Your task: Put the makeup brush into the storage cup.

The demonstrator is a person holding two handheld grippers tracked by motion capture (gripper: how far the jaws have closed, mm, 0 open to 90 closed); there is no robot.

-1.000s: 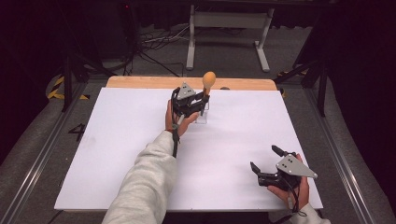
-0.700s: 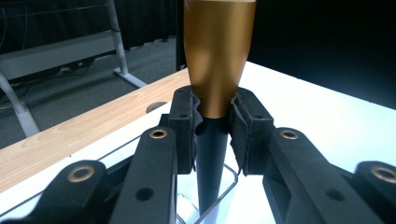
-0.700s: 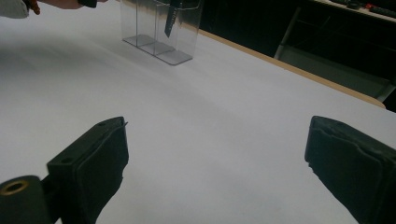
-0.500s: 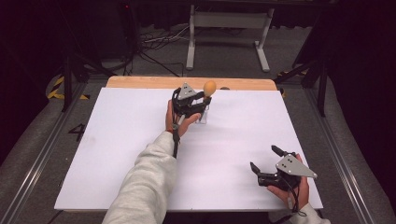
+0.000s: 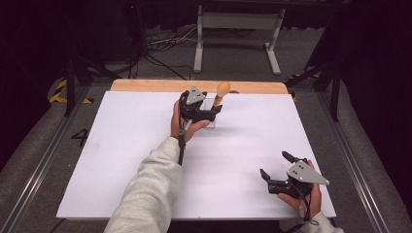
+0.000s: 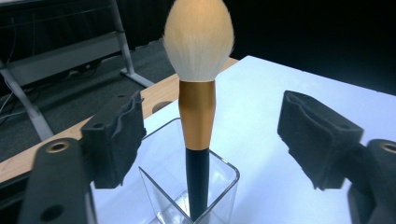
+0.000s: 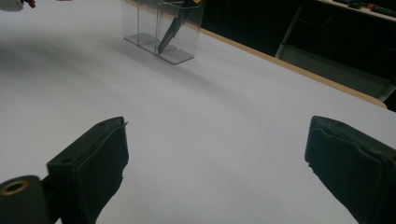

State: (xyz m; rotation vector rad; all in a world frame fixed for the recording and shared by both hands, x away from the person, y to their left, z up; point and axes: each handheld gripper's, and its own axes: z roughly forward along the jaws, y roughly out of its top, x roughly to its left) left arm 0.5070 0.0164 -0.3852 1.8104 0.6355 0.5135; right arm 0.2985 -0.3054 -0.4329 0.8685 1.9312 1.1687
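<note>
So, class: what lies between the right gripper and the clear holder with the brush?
Bare white tabletop, in the right gripper view, between right gripper and holder.

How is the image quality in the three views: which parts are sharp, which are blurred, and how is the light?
High view: the white table top is brightly lit, the surroundings nearly black, everything slightly soft. Left gripper view: the makeup brush and clear holder look fairly sharp; the near pads are softer. Right gripper view: the pads are dark and a little blurred; the holder's clear walls are faint against the table.
</note>
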